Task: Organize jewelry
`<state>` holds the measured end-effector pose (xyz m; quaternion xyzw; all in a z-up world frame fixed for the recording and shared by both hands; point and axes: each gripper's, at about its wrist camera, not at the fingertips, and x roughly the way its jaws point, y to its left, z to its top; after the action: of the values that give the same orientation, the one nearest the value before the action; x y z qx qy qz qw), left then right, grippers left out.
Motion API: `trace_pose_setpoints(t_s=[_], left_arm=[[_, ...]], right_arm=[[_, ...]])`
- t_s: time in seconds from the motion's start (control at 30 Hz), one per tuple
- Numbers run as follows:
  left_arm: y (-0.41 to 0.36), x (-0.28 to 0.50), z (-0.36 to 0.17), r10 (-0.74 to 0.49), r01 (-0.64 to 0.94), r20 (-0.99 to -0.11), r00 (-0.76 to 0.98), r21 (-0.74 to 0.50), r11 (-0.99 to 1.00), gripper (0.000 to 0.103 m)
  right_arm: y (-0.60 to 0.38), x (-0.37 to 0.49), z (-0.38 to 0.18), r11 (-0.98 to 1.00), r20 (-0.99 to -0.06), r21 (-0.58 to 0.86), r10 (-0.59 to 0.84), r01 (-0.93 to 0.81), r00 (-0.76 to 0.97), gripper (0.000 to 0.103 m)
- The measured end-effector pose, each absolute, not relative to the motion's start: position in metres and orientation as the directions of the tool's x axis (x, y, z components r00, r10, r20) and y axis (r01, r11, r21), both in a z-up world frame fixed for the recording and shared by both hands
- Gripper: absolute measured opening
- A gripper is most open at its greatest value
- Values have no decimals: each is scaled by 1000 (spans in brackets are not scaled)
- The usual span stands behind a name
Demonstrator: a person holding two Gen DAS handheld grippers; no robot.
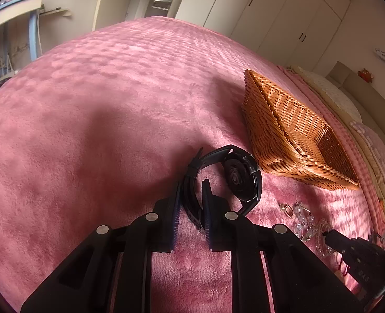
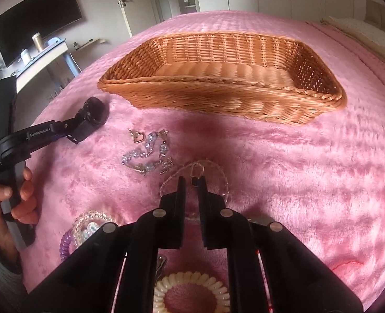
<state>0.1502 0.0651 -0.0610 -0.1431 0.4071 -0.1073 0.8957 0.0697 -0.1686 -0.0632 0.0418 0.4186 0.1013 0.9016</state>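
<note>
A black wristwatch [image 1: 234, 174] lies on the pink bedspread [image 1: 101, 104]. My left gripper [image 1: 191, 190] has its fingers on either side of the watch strap, narrowly apart; it shows in the right wrist view [image 2: 93, 114] at the watch [image 2: 96, 108]. My right gripper [image 2: 191, 182] straddles a clear bead necklace [image 2: 218, 182] with a small pendant between the fingertips, a narrow gap remaining. A wicker basket [image 2: 244, 104] sits beyond, also in the left wrist view [image 1: 283, 151]. A crystal bracelet [image 2: 145, 156] lies between the grippers.
A purple spiral hair tie [image 2: 66, 245], a clear bead bracelet [image 2: 88, 224] and a cream spiral hair tie [image 2: 192, 287] lie near my right gripper. A red string [image 2: 346, 263] lies at right. Pillows [image 1: 336, 96] line the bed's head. A desk [image 2: 41, 60] stands at left.
</note>
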Motion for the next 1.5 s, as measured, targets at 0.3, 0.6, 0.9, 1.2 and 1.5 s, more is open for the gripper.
trace_pose_setpoints(t_s=[0.3,0.6,0.9,1.2,1.5], left_arm=[[66,151,-62,-319,81,-693,646,-354,932,16],[66,150,-63,-320,80,-693,646,-355,931,16],[66,150,-63,-320,79,-693,646,-356,931,16],[67,151,-62,-326,77,-690,646,-365,928,16],[66,151,-63,-323,76,-691,646,-363,929,17]], right_arm=[[-163,70,-60,979,-737,130,202,-158,646,29],[-164,85,-68,983,-770,128,183,-133,611,22],[-165,77,-68,980,-755,136,198,-146,625,1],[-172,79,-67,965,-756,215,260,-147,601,17],[-173,102,-68,958,-758,264,276,-109,591,30]])
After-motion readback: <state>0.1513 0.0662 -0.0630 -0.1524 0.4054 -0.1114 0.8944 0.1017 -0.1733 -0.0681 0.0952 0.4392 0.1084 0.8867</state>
